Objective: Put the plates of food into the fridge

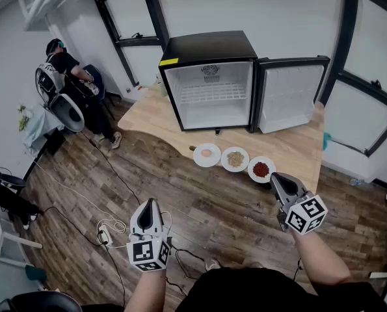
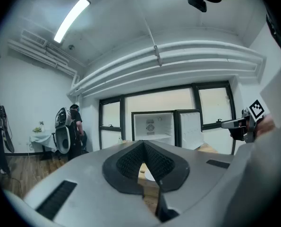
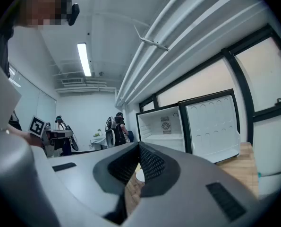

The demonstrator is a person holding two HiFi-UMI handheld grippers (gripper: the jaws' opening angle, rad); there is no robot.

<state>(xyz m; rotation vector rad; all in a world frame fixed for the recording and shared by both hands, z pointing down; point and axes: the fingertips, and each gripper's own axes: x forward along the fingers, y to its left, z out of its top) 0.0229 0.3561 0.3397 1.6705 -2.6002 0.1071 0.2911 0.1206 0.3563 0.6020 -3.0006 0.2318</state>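
Observation:
Three white plates stand in a row on the wooden table [image 1: 297,149] in front of the open black mini fridge [image 1: 209,86]: one with pale pink food [image 1: 207,155], one with beige food [image 1: 235,159], one with red food [image 1: 261,169]. The fridge door [image 1: 288,95] is swung out to the right, and the white interior holds one wire shelf. My left gripper [image 1: 148,203] hangs over the floor, well short of the table, jaws shut and empty. My right gripper [image 1: 275,177] is shut too, holds nothing, and its tip is just right of the red-food plate. Both gripper views look level towards the fridge [image 2: 152,126] [image 3: 161,126].
A person with a backpack [image 1: 63,70] stands at the far left by a window. Cables and a power strip [image 1: 105,234] lie on the wood floor near my left gripper. Dark-framed windows line the back and right walls.

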